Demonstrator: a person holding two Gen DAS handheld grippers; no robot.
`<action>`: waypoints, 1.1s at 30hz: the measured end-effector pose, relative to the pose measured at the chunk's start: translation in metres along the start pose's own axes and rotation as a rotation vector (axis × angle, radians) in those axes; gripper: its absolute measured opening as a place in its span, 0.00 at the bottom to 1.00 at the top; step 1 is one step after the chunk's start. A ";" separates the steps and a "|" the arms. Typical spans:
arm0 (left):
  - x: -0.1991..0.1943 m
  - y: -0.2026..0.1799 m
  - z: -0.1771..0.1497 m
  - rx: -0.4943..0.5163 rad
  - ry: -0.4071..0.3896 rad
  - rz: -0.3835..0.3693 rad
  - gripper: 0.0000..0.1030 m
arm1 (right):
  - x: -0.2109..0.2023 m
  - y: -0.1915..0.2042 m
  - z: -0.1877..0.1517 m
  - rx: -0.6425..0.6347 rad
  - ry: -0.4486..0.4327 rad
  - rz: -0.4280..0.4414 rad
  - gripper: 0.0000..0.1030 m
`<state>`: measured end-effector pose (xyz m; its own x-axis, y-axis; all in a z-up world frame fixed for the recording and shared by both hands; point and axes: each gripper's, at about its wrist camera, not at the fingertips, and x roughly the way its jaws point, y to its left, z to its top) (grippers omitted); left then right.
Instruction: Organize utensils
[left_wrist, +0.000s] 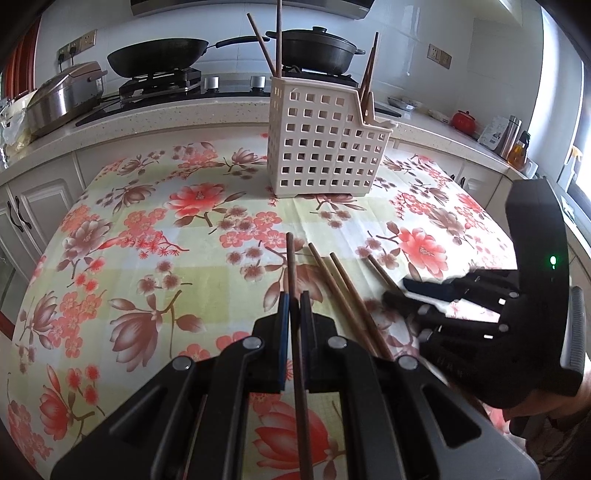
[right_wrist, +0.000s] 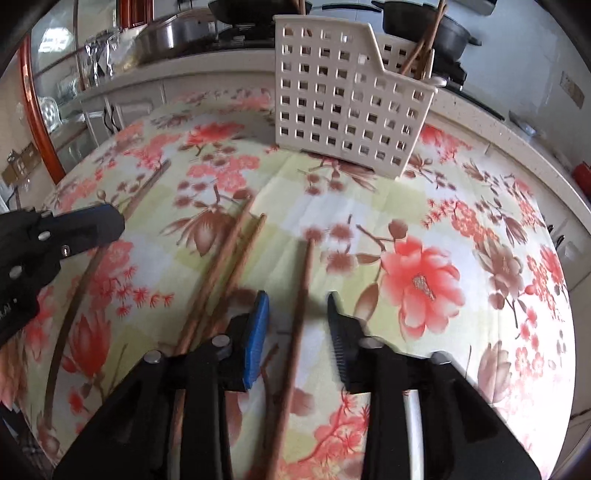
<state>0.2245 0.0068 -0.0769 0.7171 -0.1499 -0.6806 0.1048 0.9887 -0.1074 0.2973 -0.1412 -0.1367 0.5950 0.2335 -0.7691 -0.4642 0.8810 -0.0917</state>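
Partway there I'd say: a few chopsticks (left_wrist: 275, 44) already stand in the caddy (left_wrist: 325, 147) at the far side of the tabletop (left_wrist: 147, 221). Left tool (left_wrist: 291, 306) is clamped on a dark stick (left_wrist: 291, 258). Right tool (right_wrist: 297, 314) gapes around another stick (right_wrist: 304, 280), not pinching it. A loose pair (right_wrist: 229, 258) still lies beside it. Can't see inside the caddy, and the near stick ends are cut off.

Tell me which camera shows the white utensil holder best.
The left wrist view: the utensil holder stands whole and sharp, with the chopsticks in it showing. The right wrist view has it larger but slightly blurred, and the top edge cuts off its chopsticks.
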 end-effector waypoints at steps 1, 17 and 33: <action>0.000 0.000 0.000 -0.001 0.000 0.000 0.06 | 0.000 0.003 0.000 -0.012 -0.001 -0.013 0.04; -0.026 -0.003 0.008 0.001 -0.062 -0.007 0.06 | -0.082 -0.027 0.005 0.136 -0.280 0.058 0.04; -0.080 -0.018 0.023 0.033 -0.204 0.020 0.06 | -0.148 -0.033 0.001 0.153 -0.458 0.049 0.04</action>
<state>0.1807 0.0014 -0.0041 0.8438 -0.1292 -0.5209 0.1094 0.9916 -0.0688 0.2258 -0.2046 -0.0192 0.8185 0.4028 -0.4095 -0.4174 0.9069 0.0577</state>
